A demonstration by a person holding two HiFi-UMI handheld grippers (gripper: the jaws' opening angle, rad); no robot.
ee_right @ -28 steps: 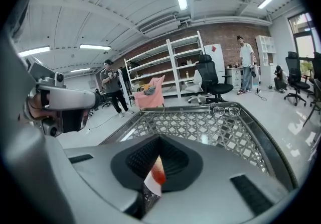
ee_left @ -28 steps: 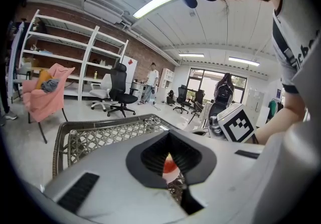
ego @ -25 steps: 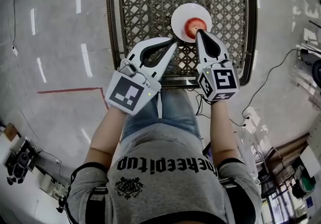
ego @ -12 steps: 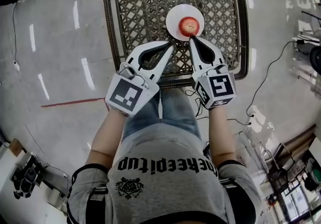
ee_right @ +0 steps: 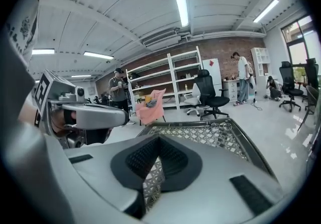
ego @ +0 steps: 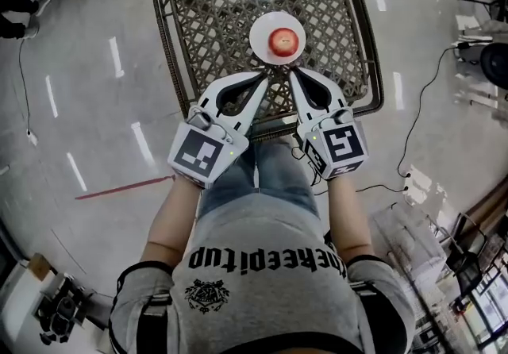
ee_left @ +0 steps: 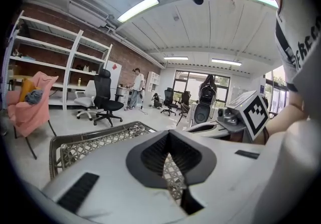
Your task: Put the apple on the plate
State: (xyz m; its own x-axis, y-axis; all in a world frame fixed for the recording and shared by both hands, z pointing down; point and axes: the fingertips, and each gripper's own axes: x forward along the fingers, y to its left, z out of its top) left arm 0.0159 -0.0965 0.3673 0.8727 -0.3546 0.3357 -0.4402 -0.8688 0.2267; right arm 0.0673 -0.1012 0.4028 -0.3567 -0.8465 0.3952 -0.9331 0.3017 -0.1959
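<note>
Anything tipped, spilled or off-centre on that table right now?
Nothing stands out: the apple sits centred on the plate, flat on the lattice table; left gripper and right gripper are shut, clear of both.

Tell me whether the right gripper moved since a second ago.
Yes. The right gripper pulled back toward the person: its tip was at the apple and is now at the near edge of the plate.

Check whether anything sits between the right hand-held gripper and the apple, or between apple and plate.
Nothing visible does. The apple already sits on the plate. Only bare lattice of the table lies between the plate's rim and the right hand-held gripper, whose jaws are shut and empty.
</note>
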